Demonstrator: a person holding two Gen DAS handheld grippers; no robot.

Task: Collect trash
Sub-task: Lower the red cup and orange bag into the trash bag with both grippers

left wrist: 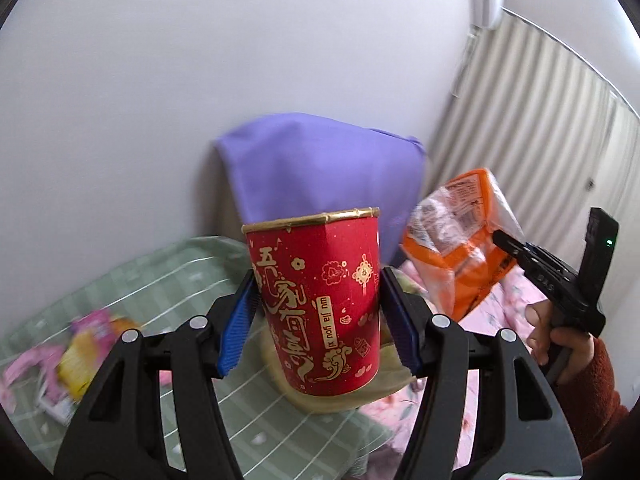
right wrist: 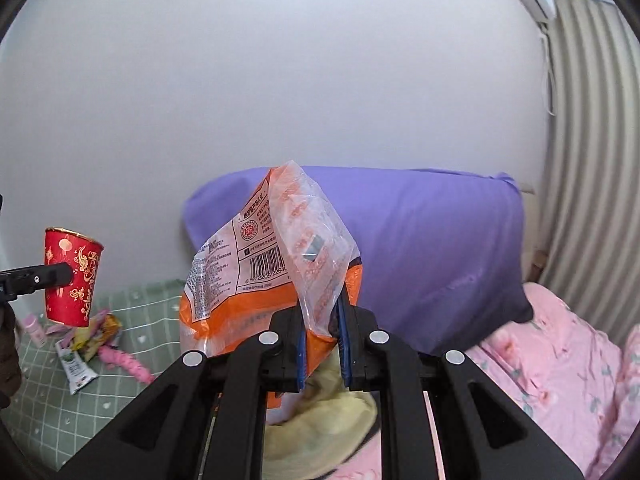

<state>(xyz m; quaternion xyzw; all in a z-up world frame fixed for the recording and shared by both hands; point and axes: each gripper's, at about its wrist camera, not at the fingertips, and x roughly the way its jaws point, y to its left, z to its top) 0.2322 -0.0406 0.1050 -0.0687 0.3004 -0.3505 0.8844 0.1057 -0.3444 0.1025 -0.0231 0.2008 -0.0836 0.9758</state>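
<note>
Left wrist view: on the green checked bedsheet (left wrist: 192,280) at far left lies a blurred heap of pink and yellow snack wrappers (left wrist: 76,356), not yet collected. At centre my left gripper (left wrist: 318,320) clamps a red paper cup with gold Chinese lettering (left wrist: 320,304), upright and lifted off the bed; I can read "wu jia you xi" on its label. Behind it leans a purple pillow (left wrist: 320,168). To the right, my right gripper (right wrist: 323,344) is closed narrow on a crumpled orange and clear plastic food bag (right wrist: 256,264), also held aloft; a barcode shows, but the print is too small to read. I judge both pieces are in transit. Next I need a bin, which neither view shows, then the leftover wrappers.
</note>
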